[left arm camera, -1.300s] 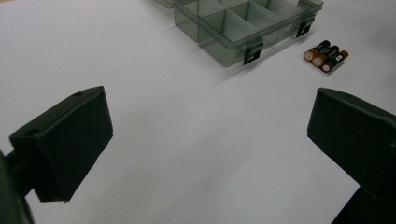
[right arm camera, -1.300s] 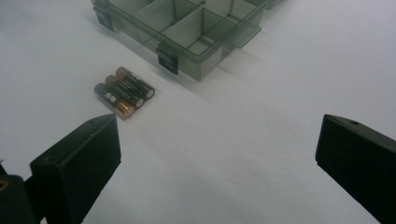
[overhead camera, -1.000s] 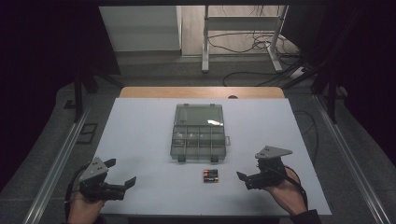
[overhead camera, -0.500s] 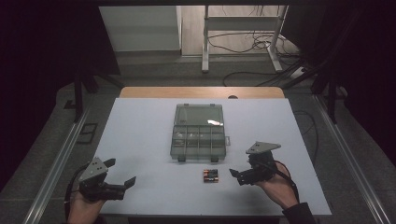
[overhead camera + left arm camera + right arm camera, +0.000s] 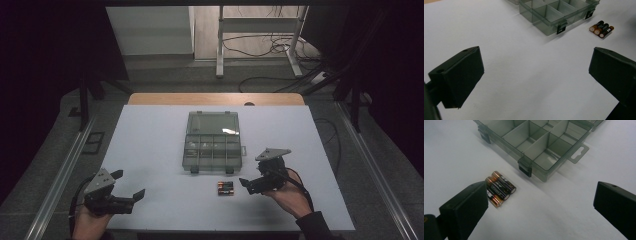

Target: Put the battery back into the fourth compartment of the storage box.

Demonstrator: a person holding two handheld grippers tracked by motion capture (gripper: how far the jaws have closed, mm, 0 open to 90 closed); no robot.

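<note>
Right tool (image 5: 248, 184) jaws wide, just beside three batteries (image 5: 225, 188) lying on desk (image 5: 150, 150) in front of open organizer box (image 5: 212, 145). Risk: batteries touch side by side, so a wide grab may roll or scatter them. Left tool (image 5: 131, 194) wide, empty, well apart.

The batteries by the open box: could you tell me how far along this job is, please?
Done: the box lies open, its visible compartments apparently empty. In hand: the right gripper, jaws open, is beside the three batteries on the table, holding nothing. Left: gripping and boxing them all. The left gripper waits open, far off.
</note>
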